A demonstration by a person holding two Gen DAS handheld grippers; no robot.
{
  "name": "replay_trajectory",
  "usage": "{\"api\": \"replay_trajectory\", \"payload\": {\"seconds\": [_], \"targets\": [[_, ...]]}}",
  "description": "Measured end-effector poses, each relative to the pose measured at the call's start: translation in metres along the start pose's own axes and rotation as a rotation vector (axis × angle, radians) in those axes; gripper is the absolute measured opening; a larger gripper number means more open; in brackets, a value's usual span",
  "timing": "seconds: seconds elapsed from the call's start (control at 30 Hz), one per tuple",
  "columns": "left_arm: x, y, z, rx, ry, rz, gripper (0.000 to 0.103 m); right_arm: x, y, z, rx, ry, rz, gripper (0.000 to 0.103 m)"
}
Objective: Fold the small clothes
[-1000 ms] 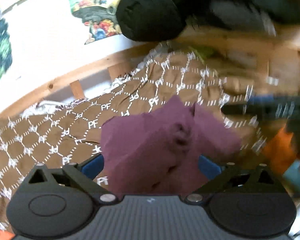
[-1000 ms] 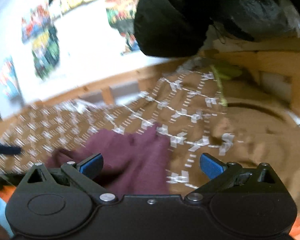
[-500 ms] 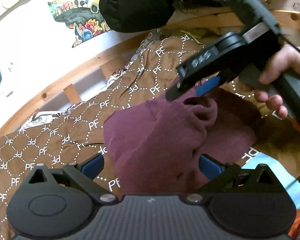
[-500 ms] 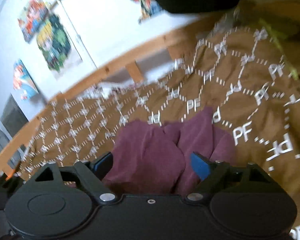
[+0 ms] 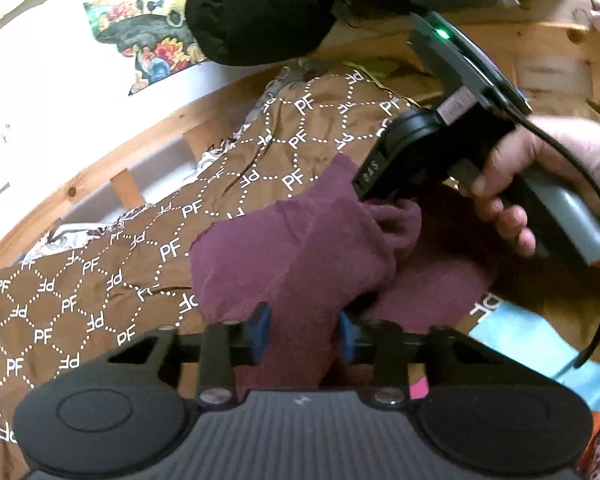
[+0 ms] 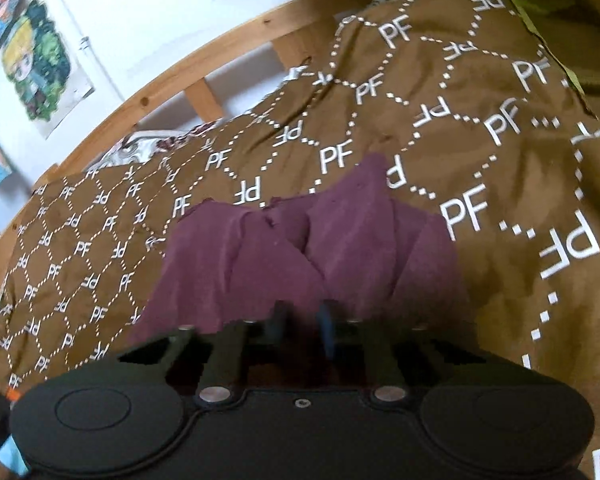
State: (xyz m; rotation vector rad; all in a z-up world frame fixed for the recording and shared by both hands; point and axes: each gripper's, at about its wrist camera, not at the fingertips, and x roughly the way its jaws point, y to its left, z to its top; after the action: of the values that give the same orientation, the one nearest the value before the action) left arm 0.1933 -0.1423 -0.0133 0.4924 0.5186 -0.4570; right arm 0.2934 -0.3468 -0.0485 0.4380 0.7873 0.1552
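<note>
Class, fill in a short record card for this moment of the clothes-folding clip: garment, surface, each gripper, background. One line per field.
garment: maroon cloth, crumpled, not yet folded flat
surface: brown bedspread with white PF lettering, on a wooden-framed bed
left gripper: jaws have just been closing, blue pads pinch a bunched part of the cloth
right gripper: jaws have just been closing, nearly together on a fold of the cloth; in the left wrist view a hand holds it
background: white wall with colourful posters; black padded item above the bed
</note>
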Motion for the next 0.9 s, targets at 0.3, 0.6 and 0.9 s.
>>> {"api": "replay_trajectory", "payload": {"seconds": [0.3,0.6,0.9], "targets": [[-0.004,-0.003,0.012,-0.023,-0.056,-0.041,0.022,-0.041,0.02,0.013,-0.176,-0.22,0.016,0.005],[0.003,-0.037,0.018,0.063,-0.126,-0.117,0.022,-0.077,-0.017,0.026,-0.171,-0.27,-0.071,0.005],[0.015,-0.05,0.004,0.112,-0.1,-0.123,0.029,-0.067,-0.043,-0.001,-0.095,-0.202,-0.105,0.005]]}}
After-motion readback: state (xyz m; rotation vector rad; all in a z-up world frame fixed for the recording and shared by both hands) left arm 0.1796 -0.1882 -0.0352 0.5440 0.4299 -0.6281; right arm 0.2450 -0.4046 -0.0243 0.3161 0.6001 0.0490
